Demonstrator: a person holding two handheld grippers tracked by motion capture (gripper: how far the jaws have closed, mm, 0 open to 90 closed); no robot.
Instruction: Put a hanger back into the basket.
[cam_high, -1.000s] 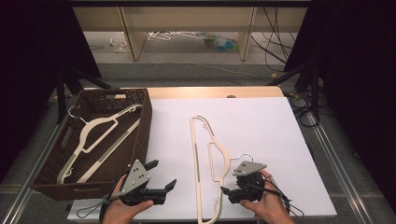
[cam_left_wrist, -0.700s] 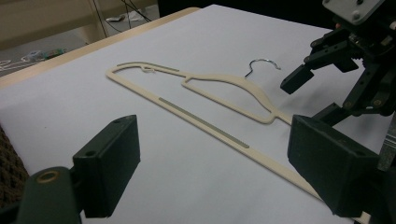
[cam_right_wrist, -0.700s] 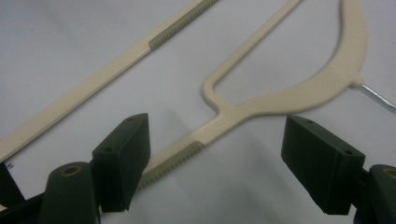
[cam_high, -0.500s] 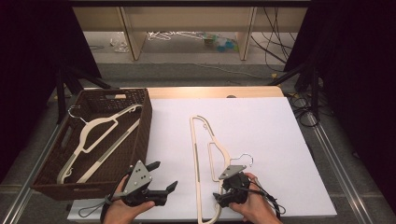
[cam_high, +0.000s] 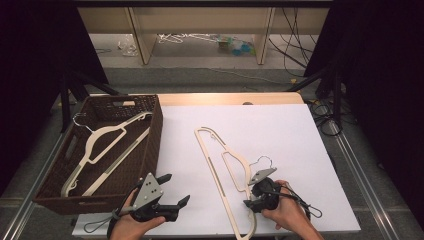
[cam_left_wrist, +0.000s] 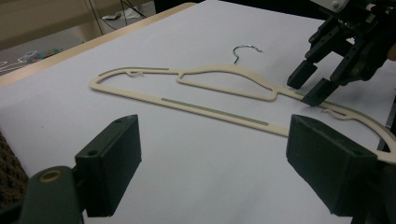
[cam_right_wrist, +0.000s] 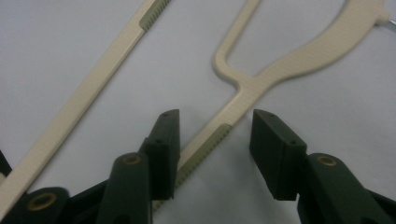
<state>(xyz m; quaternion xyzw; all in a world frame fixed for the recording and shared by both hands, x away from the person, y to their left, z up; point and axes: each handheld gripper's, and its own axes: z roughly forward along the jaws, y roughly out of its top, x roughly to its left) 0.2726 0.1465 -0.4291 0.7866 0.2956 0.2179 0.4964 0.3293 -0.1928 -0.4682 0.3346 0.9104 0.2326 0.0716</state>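
A cream hanger (cam_high: 220, 165) lies flat on the white surface (cam_high: 300, 135), near its middle, just right of the brown basket (cam_high: 150, 145). The right tool (cam_high: 253, 201) is down at the hanger's near arm; its jaws have just been closing and straddle that arm without yet pressing it. The left tool (cam_high: 175, 192) hovers near the basket's near corner, jaws wide apart with nothing between them.
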